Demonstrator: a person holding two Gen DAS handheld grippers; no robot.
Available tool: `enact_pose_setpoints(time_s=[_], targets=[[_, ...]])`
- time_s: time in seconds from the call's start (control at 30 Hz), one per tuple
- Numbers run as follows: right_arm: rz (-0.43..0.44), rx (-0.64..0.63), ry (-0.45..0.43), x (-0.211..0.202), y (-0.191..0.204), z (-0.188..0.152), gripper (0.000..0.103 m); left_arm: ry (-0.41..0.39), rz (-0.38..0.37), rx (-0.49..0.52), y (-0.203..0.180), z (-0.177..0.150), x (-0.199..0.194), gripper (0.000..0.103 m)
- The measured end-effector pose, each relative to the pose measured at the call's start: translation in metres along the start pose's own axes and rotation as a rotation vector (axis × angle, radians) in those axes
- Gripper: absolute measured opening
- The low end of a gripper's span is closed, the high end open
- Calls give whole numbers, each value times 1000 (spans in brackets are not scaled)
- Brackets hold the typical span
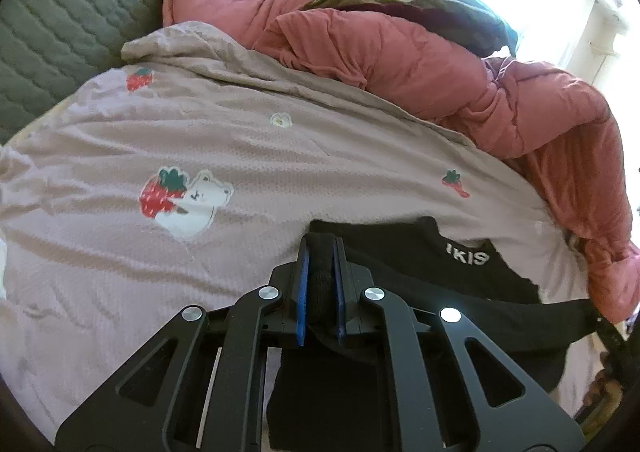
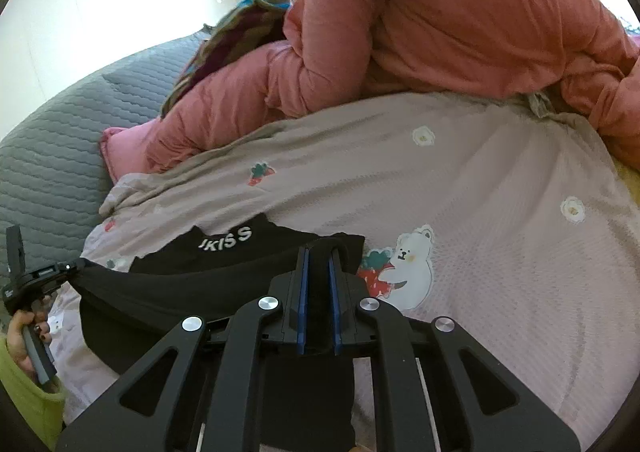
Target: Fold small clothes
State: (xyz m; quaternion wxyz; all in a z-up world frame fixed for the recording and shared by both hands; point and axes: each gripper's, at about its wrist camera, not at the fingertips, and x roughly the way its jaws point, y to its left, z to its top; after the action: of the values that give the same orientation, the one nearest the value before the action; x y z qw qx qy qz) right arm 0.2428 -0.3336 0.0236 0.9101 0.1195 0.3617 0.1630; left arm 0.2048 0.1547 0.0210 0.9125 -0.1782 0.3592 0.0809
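A small black garment [image 1: 440, 276] with white lettering hangs stretched between both grippers over a pale pink bed sheet [image 1: 120, 252] printed with strawberries and bears. My left gripper [image 1: 320, 248] is shut on one bunched corner of the black cloth, which fills the gap between its blue pads. My right gripper [image 2: 319, 252] is shut on the opposite corner of the black garment [image 2: 180, 284]. In the right wrist view the left gripper [image 2: 68, 266] shows at the far left, held by a hand in a yellow-green sleeve, with the cloth pulled taut to it.
A bulky salmon-pink quilt [image 1: 420, 64] is heaped along the far side of the sheet, with dark multicoloured fabric [image 1: 420, 4] on top. A grey quilted cover [image 1: 60, 32] lies beyond to the left. The pink sheet [image 2: 500, 252] stretches out wide and flat ahead.
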Motion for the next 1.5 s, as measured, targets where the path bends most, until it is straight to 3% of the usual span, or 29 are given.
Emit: enact_pose_setpoints(time_s=[0.33,0.43,0.5,0.53,0.57,0.6,0.83,1.0,1.1,1.2,1.3,1.5], targets=[[-67,14,70,34,-11,-7,8,39,15,-22,3,0,48,5],[-94,-6,105,45,-10,-12,11,59,42,-9,6,-9,59,9],[-97,5,116,48,-10,-15,22,55,39,-6,11,-12,59,29],[-94,14,114,48,-11,-16,31,51,27,-8,13,-13,57,31],[-94,27,103,45,-11,-17,49,44,22,-12,15,-14,54,34],[-95,35,94,43,-11,-18,54,34,18,-15,17,-13,50,39],[-105,0,-2,11,6,-18,54,-62,11,49,9,-9,12,43],[-46,-119,15,-3,37,-29,54,-73,-12,123,-10,-14,-4,43],[-6,-176,61,-1,57,-41,52,-38,-66,178,-26,-25,-5,42],[29,-218,113,5,75,-57,38,29,-128,248,-44,-43,0,41],[29,-284,147,14,90,-69,35,71,-111,354,-65,-65,7,37],[4,-304,187,29,96,-76,35,147,-79,421,-77,-86,24,37]])
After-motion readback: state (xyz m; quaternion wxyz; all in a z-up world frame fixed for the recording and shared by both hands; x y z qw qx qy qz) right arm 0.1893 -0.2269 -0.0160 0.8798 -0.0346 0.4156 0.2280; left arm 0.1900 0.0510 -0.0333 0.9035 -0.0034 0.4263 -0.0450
